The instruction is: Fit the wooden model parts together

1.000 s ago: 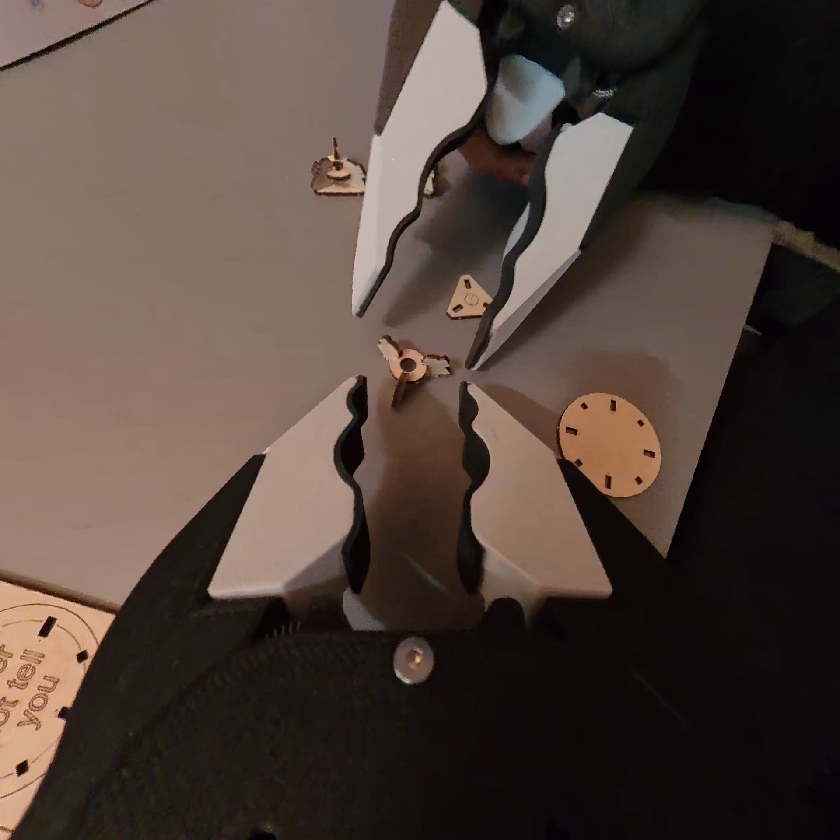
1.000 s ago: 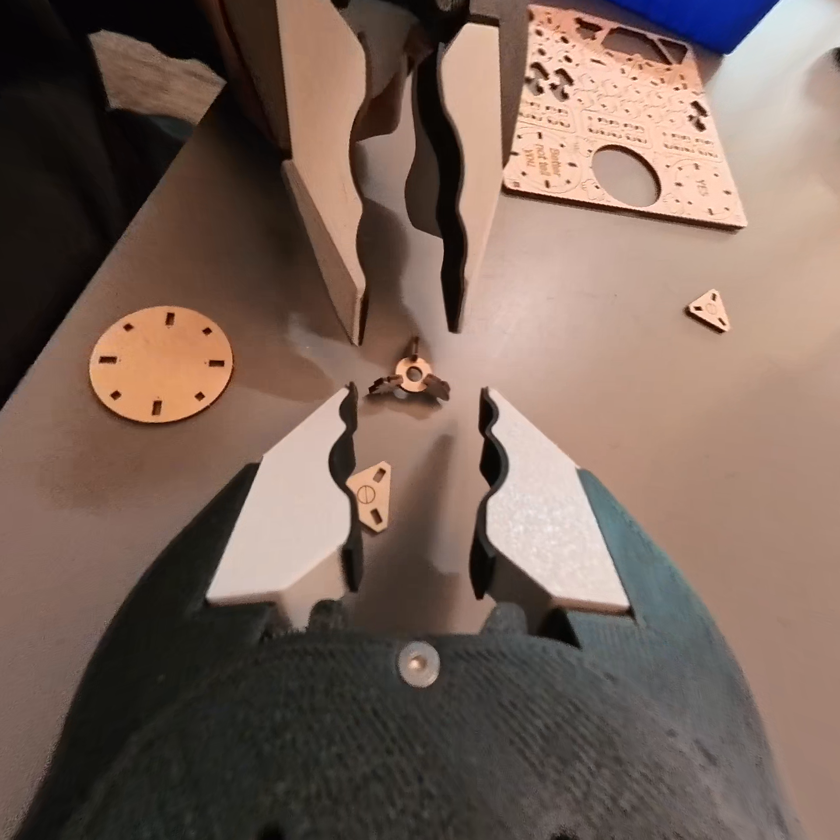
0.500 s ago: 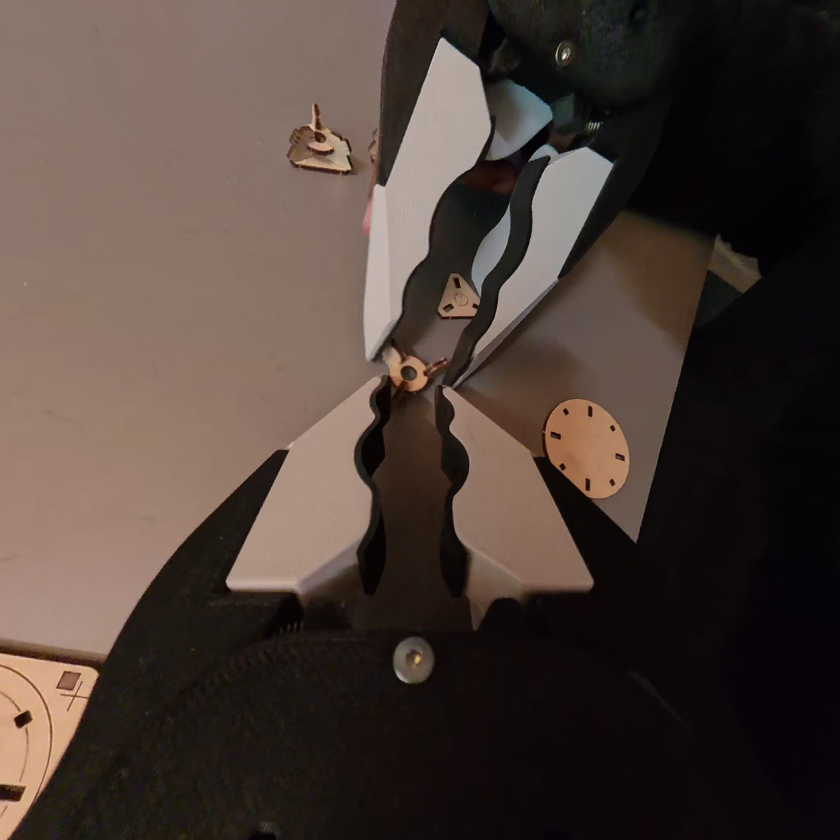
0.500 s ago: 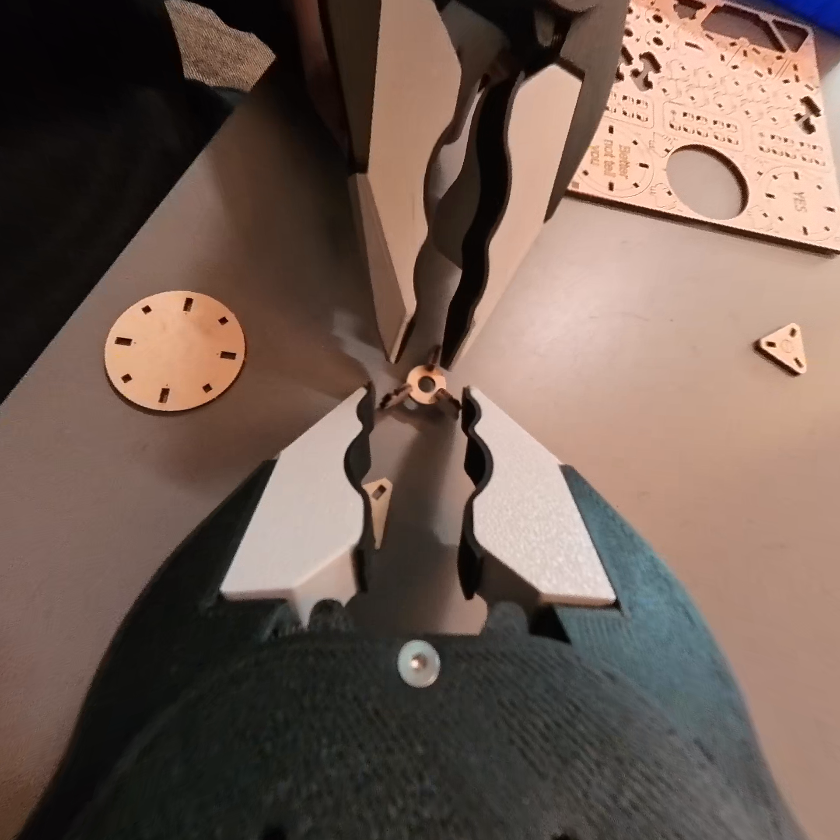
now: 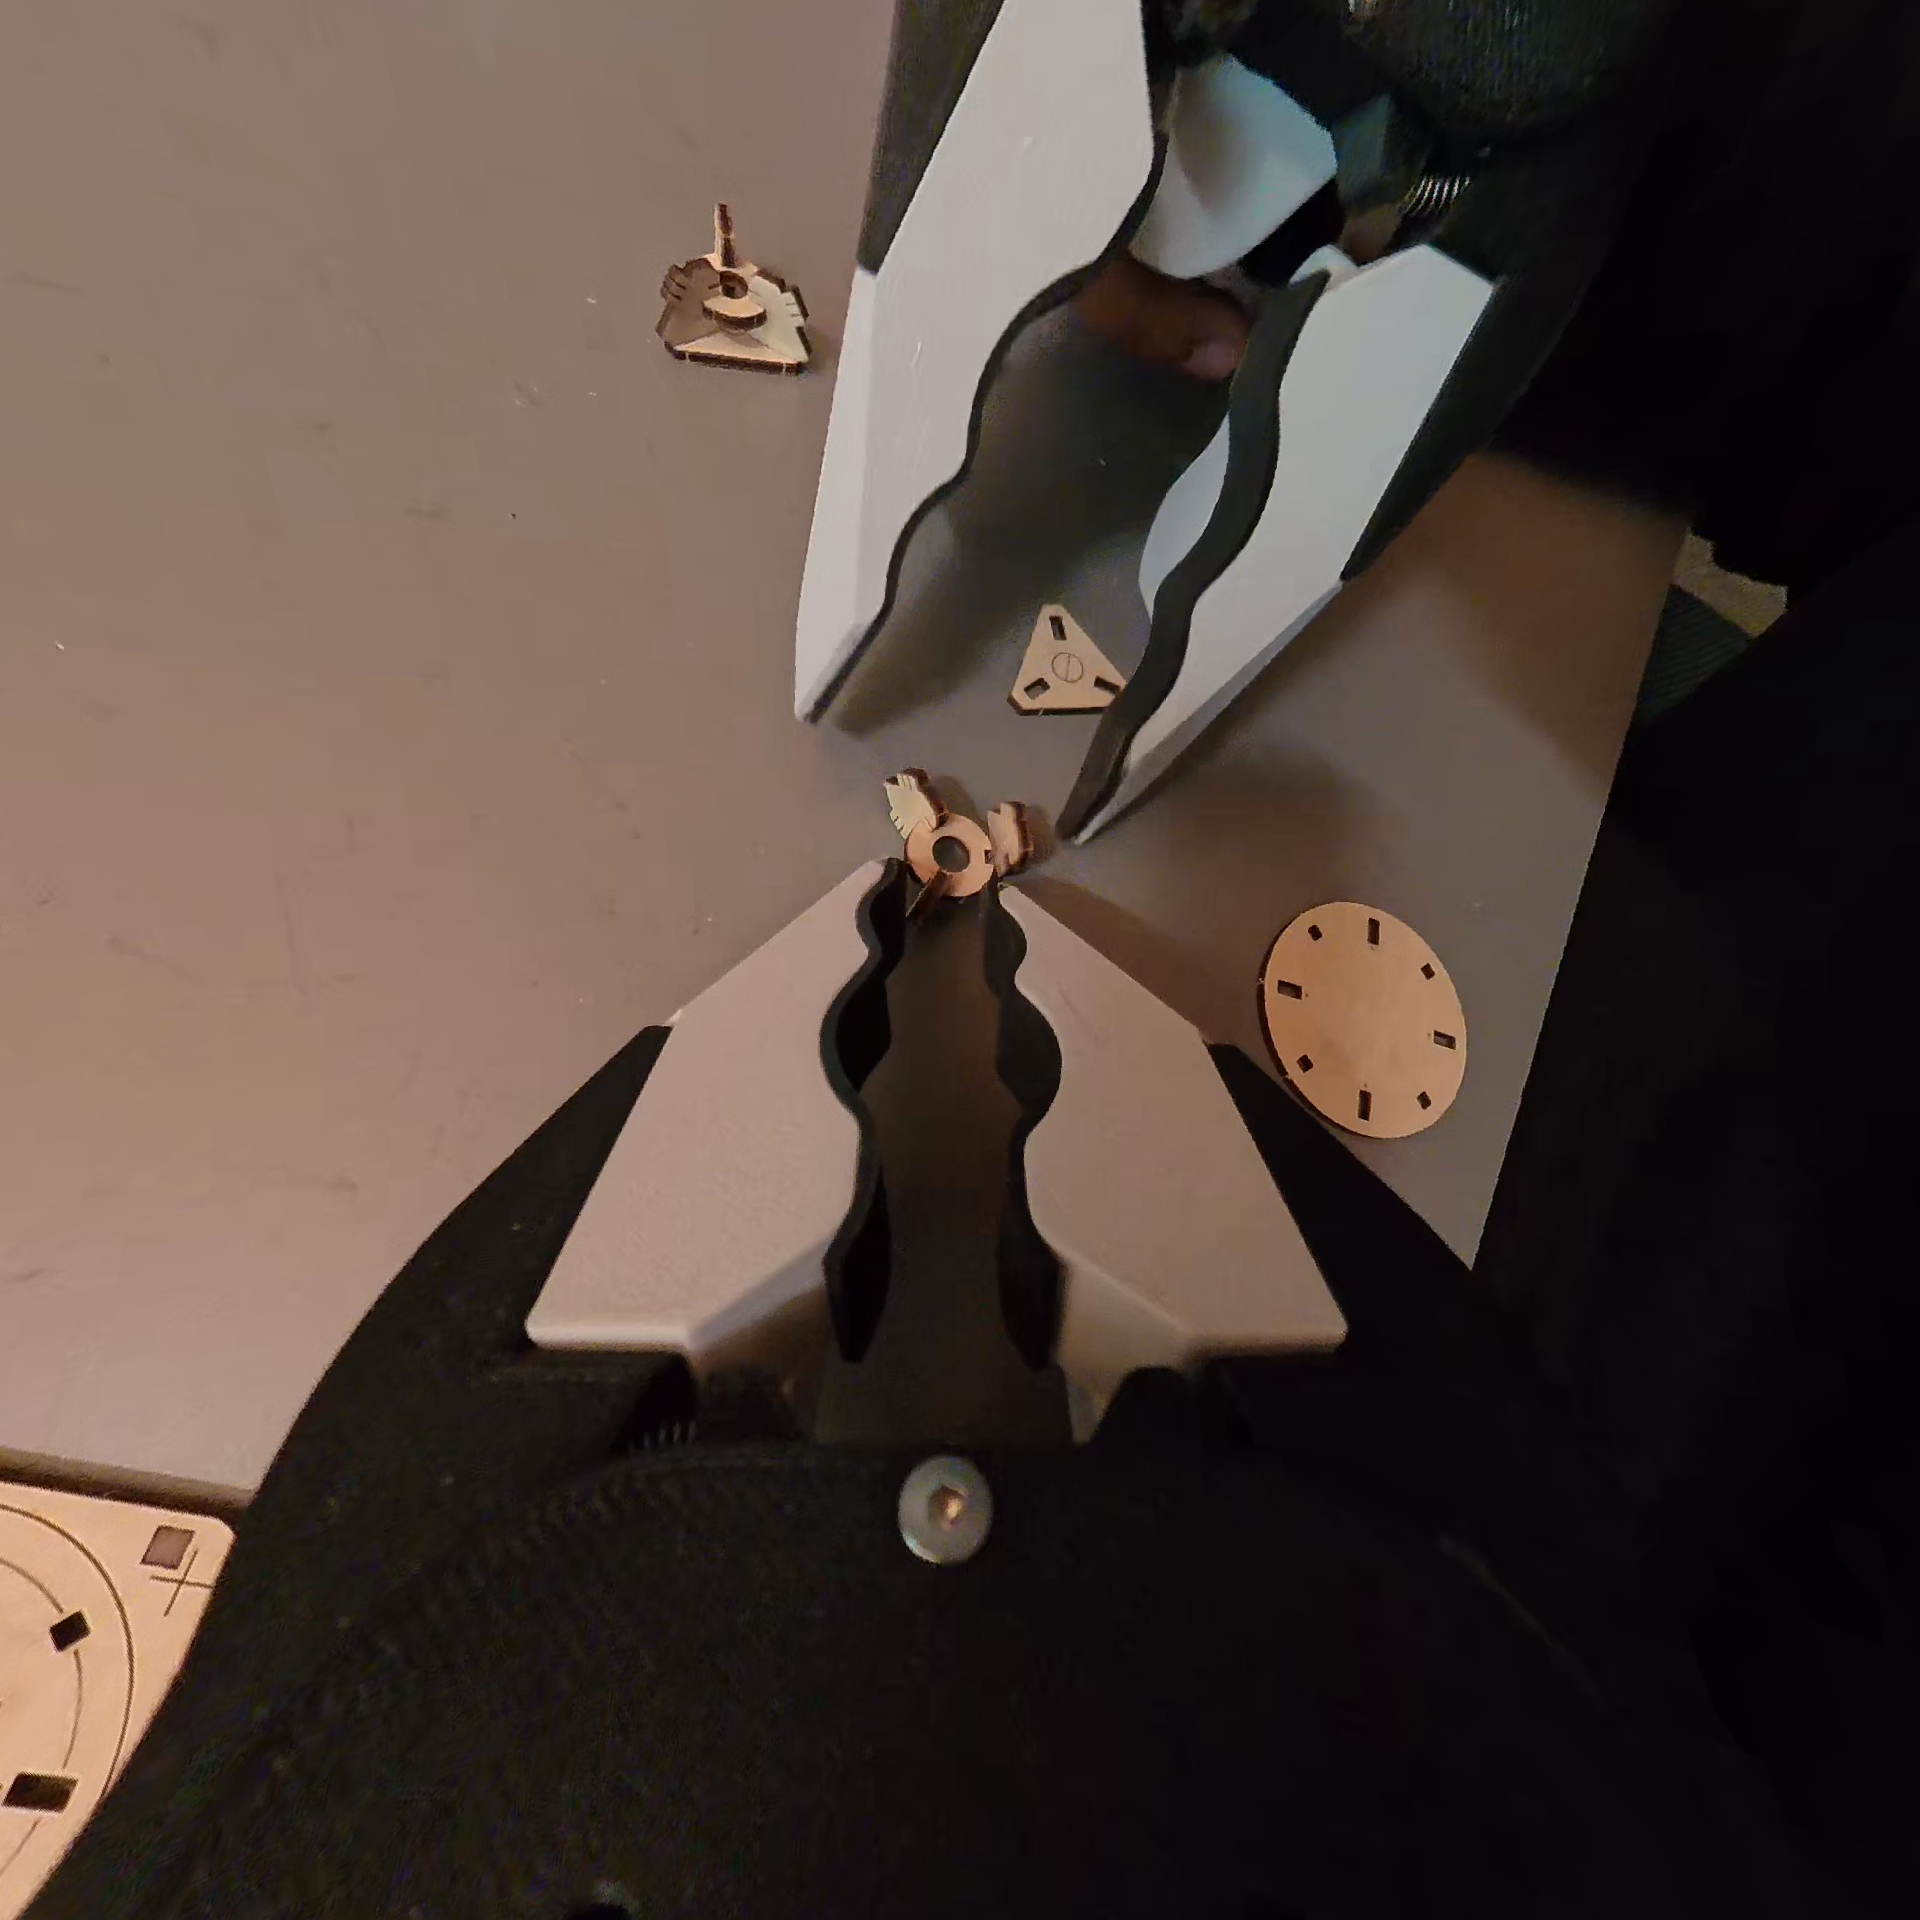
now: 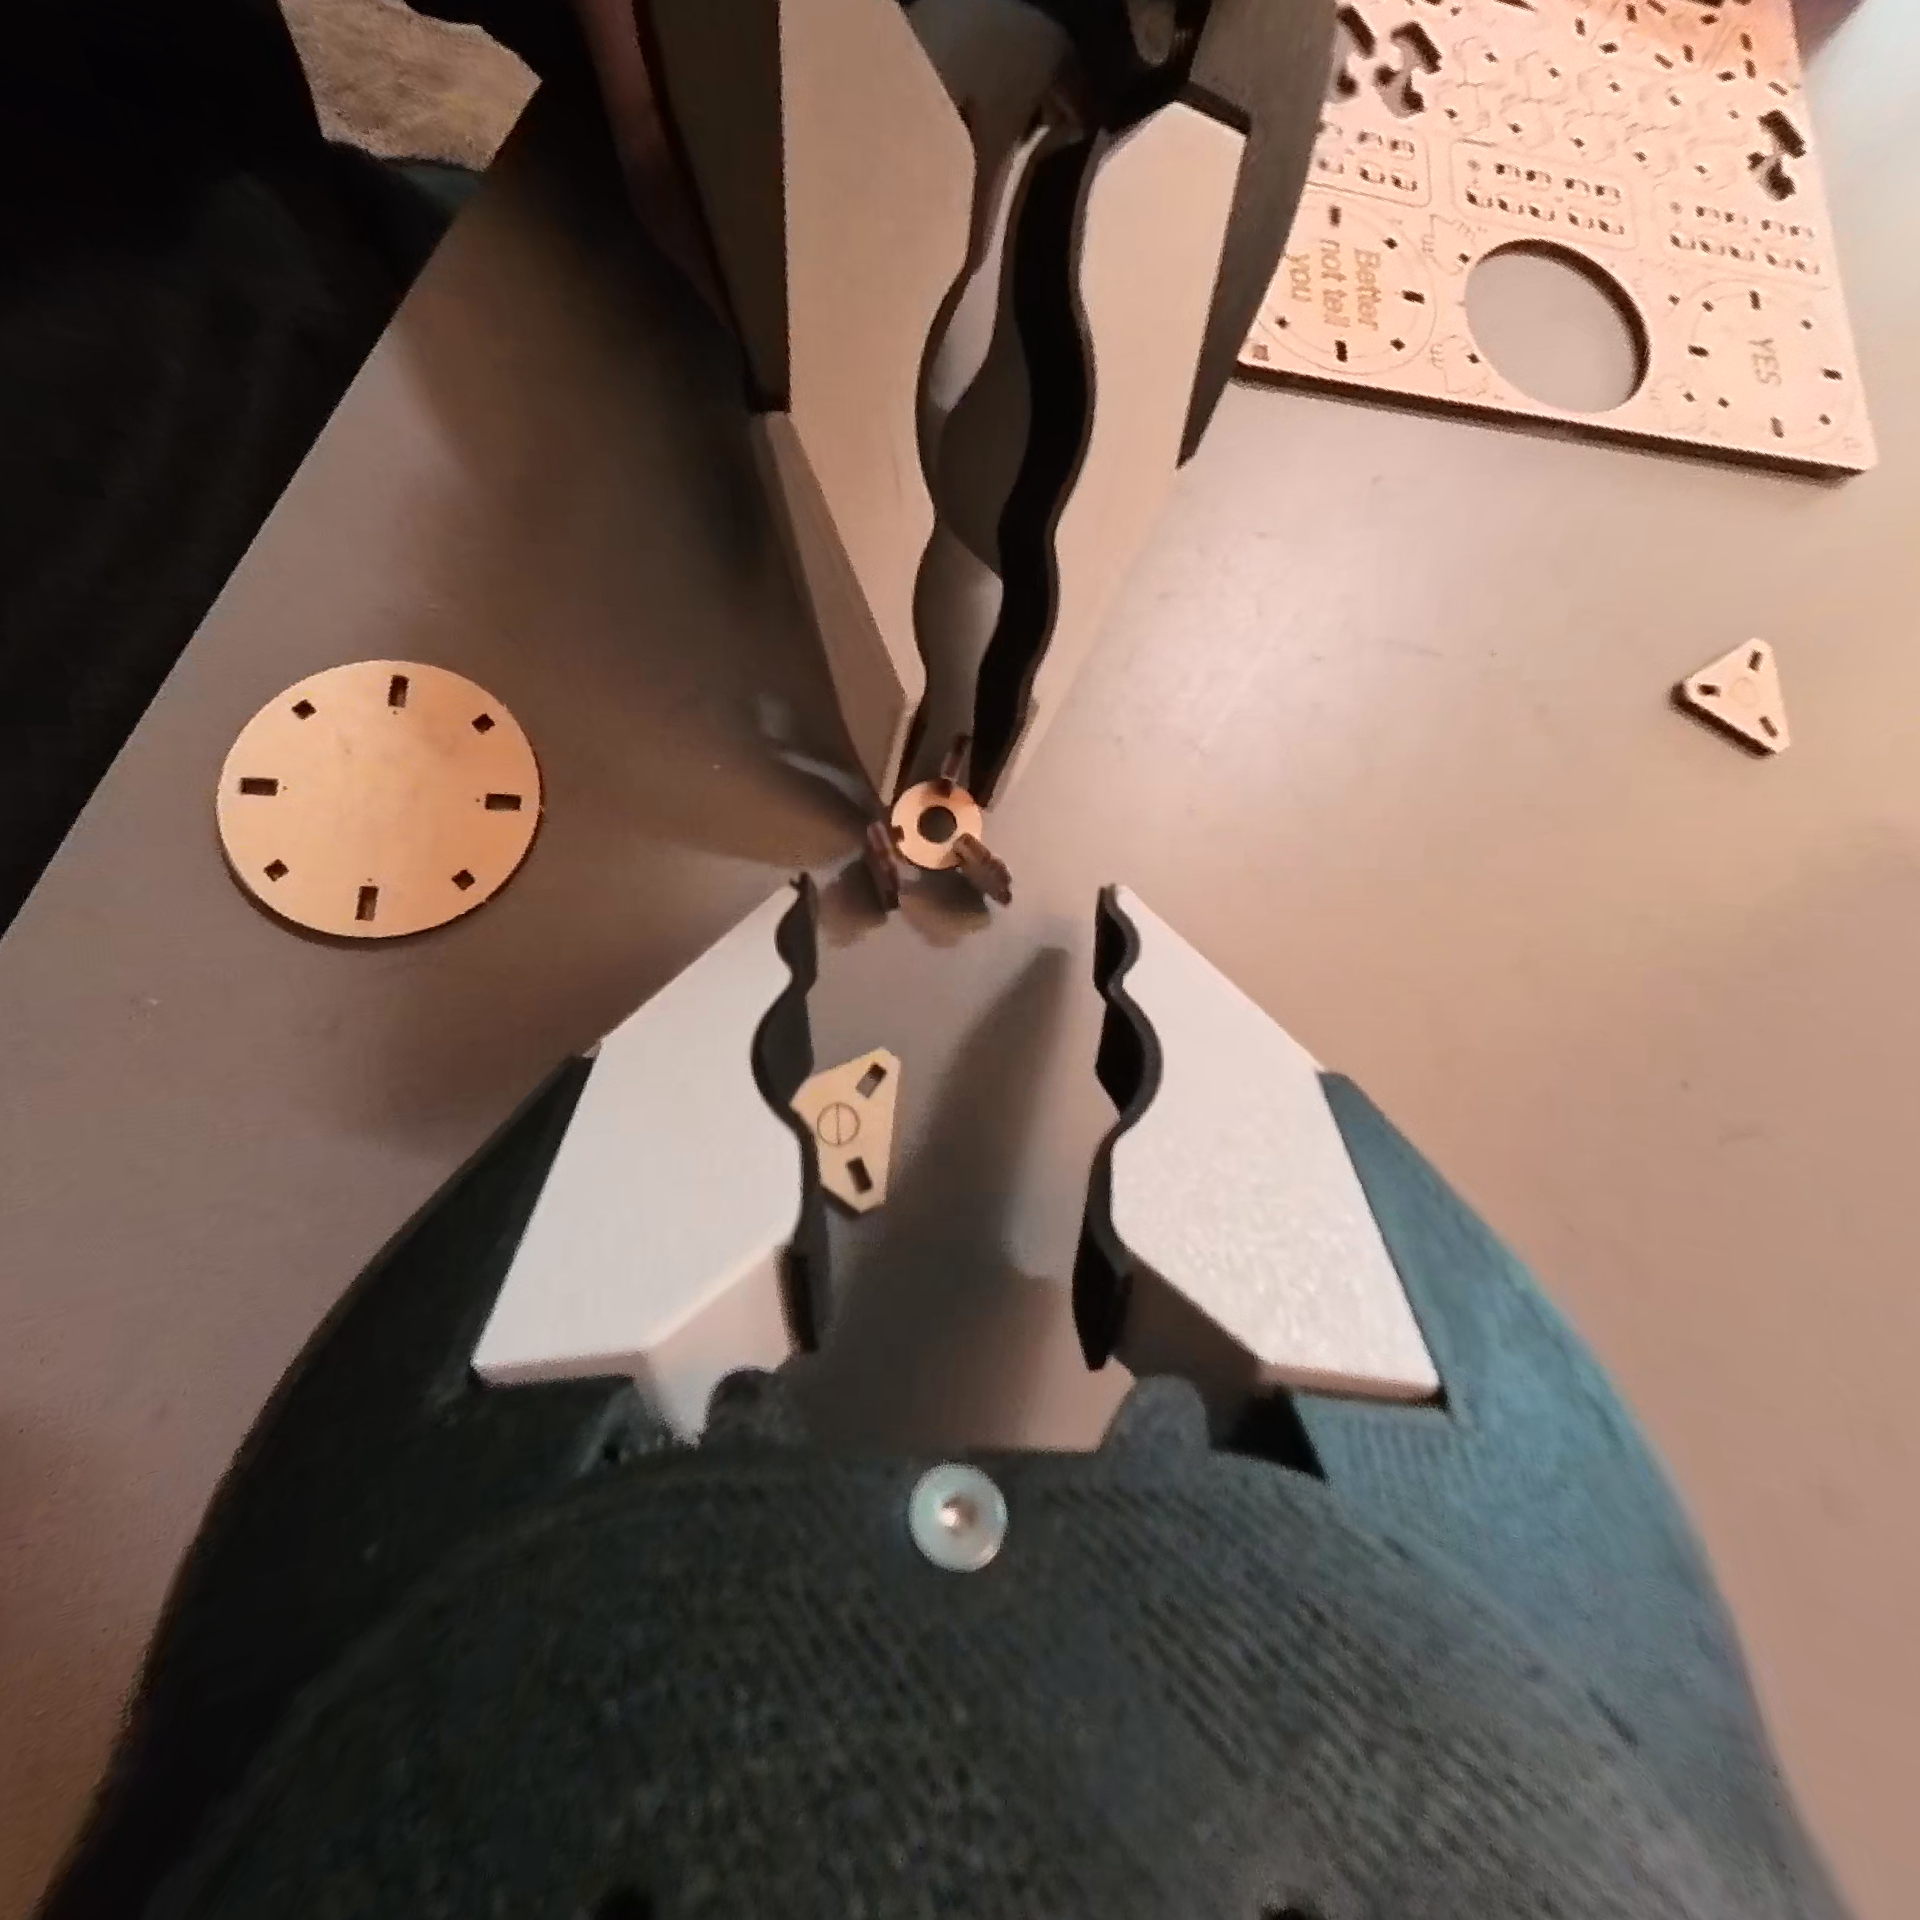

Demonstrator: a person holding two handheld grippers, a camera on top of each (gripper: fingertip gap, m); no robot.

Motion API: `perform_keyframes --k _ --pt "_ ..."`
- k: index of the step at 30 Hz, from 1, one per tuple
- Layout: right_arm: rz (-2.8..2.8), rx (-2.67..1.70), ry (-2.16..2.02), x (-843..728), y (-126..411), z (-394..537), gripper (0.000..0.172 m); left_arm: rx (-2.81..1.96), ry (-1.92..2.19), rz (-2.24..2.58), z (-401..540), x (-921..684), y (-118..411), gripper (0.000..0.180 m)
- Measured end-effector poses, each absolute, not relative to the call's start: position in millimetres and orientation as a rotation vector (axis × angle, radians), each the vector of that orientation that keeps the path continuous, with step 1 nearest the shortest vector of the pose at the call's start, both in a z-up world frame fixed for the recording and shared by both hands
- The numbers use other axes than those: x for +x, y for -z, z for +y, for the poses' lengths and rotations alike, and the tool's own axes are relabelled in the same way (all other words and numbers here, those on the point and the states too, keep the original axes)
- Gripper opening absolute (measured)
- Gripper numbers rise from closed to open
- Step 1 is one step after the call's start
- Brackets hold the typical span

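Observation:
A small wooden ring with three legs (image 5: 951,847) sits at the tips of my left gripper (image 5: 943,883). The left gripper is shut on one leg of it. The right wrist view shows the same: the left gripper (image 6: 940,748) comes in from the top and pinches a leg of the ring piece (image 6: 935,826), which casts a shadow on the grey table (image 6: 1351,935). My right gripper (image 6: 956,899) is open and empty, its tips just short of the ring piece. It faces the left gripper in the left wrist view (image 5: 948,767).
A flat wooden triangle (image 6: 847,1127) lies on the table between the right fingers. A slotted wooden disc (image 6: 379,800) lies near the table edge. Another triangle (image 6: 1740,696) and a cut-out wooden sheet (image 6: 1558,208) lie farther off. A small assembled triangular piece (image 5: 732,307) stands apart. Both grippers' tips are close together, under 4 cm apart. The flat wooden triangle (image 6: 847,1127) lies around 4 cm away from my right fingertips. The left camera catches it too, in the left wrist view (image 5: 1061,660).
My left gripper has closed from wide open onto a leg of the ring piece. My right gripper narrowed around the piece half a second ago, then opened again and drew back a little.

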State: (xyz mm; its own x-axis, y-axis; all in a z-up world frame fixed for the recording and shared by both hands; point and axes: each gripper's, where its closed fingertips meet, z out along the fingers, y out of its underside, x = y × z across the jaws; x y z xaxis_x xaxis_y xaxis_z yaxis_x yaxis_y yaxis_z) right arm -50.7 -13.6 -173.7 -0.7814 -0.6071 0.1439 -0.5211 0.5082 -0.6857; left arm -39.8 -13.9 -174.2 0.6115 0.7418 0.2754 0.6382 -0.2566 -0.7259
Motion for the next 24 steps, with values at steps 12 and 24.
perform_keyframes --k 12,24 --pt "2.592 -1.001 1.184 -40.8 165.2 -9.5 0.02 -1.98 -0.165 -1.1 -15.1 -40.6 174.9 0.011" --pt "2.629 -0.972 1.117 -40.7 177.5 -9.8 0.0 -1.975 -0.169 -1.102 -16.0 -41.1 174.7 0.01"
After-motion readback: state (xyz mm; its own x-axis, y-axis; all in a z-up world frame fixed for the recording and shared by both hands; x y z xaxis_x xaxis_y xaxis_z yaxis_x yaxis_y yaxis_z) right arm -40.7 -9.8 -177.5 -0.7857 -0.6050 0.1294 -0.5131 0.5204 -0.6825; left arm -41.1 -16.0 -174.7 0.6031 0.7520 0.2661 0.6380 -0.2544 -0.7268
